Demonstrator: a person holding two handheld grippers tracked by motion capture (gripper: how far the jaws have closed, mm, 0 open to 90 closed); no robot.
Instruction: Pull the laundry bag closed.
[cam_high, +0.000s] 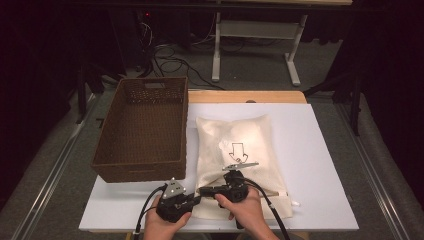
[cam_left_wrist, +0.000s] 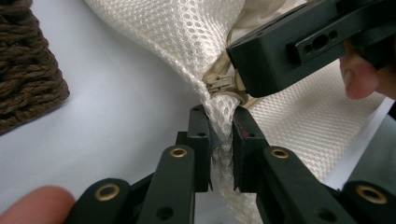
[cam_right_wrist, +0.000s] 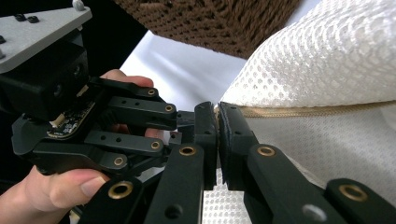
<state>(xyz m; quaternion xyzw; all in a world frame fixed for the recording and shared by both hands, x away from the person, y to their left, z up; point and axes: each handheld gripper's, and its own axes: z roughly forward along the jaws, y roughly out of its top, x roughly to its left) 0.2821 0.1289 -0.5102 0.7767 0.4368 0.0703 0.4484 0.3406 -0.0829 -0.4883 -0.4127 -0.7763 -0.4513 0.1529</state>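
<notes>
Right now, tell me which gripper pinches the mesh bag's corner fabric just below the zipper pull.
The left gripper: mesh bag fabric bunches between its jaws. The right gripper clamps higher, at the zipper.

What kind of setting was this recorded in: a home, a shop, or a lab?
Most likely a lab or recording workspace. A white board serves as the work surface on a metal-framed bench, loose cables lie on the grey floor behind it, and the legs of an office desk stand against a dark, curtained background.

You are working in a lab-like recording room: dark curtains (cam_high: 30, 75), loose cables (cam_high: 170, 62) on grey carpet, a white adjustable desk frame (cam_high: 255, 45), and a white board-covered surface (cam_high: 320, 165).
</notes>
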